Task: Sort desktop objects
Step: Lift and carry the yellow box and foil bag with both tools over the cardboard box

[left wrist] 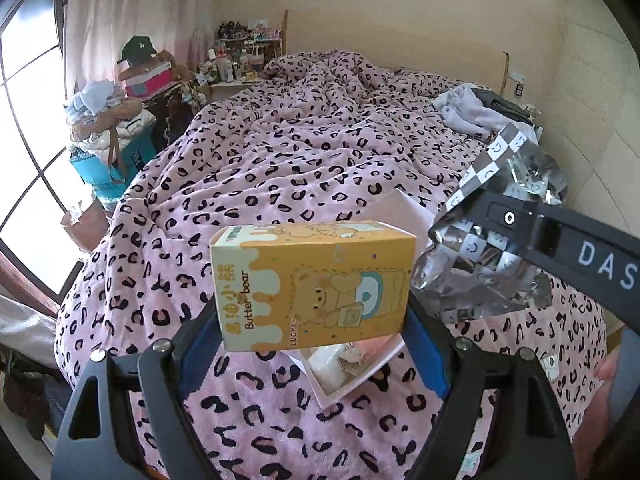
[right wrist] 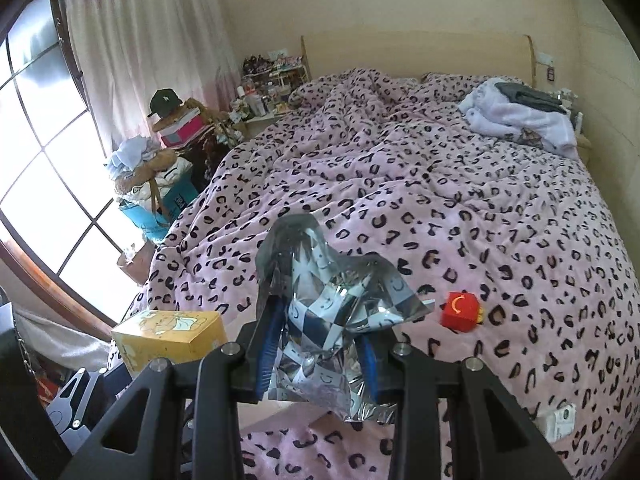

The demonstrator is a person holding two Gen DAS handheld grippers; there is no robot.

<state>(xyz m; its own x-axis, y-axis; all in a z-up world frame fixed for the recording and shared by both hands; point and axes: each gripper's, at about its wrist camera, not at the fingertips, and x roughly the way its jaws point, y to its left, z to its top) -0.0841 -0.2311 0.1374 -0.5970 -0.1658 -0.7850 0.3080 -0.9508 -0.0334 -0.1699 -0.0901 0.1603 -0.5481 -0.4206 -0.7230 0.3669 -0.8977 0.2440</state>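
Cardboard, yellow-printed: the bear box (left wrist: 314, 284) sits clamped across its width in the left hand-held gripper (left wrist: 314, 332), carried clear above the bed (left wrist: 280, 160). The right hand-held gripper (right wrist: 316, 344) is closed on a crumpled checkered foil bag (right wrist: 332, 312), likewise airborne. A red box (right wrist: 460, 307) lies on the bedding to the right, a pink card (left wrist: 352, 372) beneath the bear box. Judgement: keep both loads level and apart during transfer; the foil is slippery, so hold pressure until it rests on its destination
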